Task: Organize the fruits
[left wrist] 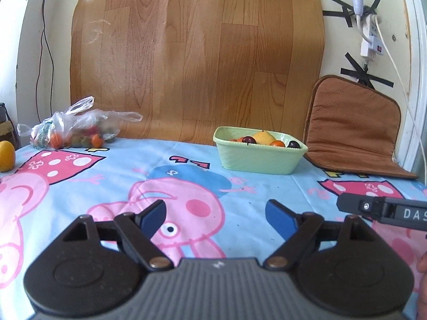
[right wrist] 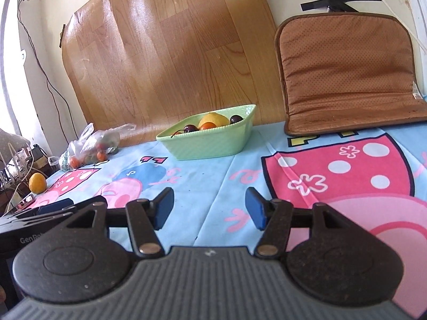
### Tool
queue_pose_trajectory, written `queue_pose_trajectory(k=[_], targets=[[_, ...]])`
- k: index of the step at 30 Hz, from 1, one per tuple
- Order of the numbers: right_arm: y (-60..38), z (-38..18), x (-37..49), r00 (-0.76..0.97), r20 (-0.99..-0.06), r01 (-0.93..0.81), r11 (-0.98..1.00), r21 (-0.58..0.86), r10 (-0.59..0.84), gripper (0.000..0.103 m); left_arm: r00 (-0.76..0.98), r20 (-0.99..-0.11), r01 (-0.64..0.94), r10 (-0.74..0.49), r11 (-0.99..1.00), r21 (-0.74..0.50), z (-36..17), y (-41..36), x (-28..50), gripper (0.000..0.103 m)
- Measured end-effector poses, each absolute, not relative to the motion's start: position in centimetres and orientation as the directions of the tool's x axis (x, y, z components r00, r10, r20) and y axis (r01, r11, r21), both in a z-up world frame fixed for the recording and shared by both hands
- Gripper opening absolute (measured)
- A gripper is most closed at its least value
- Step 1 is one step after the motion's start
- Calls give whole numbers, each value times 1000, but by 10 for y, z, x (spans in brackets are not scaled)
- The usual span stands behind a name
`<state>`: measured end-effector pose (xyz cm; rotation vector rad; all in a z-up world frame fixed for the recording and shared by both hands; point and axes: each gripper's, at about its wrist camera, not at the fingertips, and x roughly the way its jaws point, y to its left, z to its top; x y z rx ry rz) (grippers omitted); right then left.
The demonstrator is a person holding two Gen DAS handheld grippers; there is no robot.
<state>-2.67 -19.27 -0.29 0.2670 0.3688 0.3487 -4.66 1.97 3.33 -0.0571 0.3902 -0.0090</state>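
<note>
A light green bowl [left wrist: 256, 157] stands at the back of the table and holds a yellow fruit [left wrist: 263, 137], an orange one and dark plums. It also shows in the right wrist view [right wrist: 210, 144]. A clear plastic bag of small fruits [left wrist: 72, 130] lies at the back left, and also shows in the right wrist view [right wrist: 90, 146]. A loose orange fruit [left wrist: 6, 156] sits at the far left edge, also in the right wrist view [right wrist: 37, 183]. My left gripper [left wrist: 216, 217] is open and empty above the cloth. My right gripper [right wrist: 209, 208] is open and empty.
A cartoon tablecloth [left wrist: 106, 181] covers the table. A brown cushion [right wrist: 349, 77] leans on the wall at the back right. A wood-pattern sheet [left wrist: 197, 53] stands behind the bowl. A power strip and cables [left wrist: 371, 37] hang on the right wall.
</note>
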Motion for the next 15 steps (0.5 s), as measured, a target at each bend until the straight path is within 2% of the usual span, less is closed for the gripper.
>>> queue_pose_trajectory(k=[5,9,15], targets=[[-196,-3,-25,867,-312,-280,897,342,389,62,924,-381,-34,17,999,-40,33,18,-47,85],[-196,-4,-26,862,-316,-283,893,349,396,63,932,-355,-79,68,997,-17,34,16,-50,99],[-195,-3,-27,860,-316,-291,894,340,400,64,939,-329,-97,101,995,31,36,9,-54,102]])
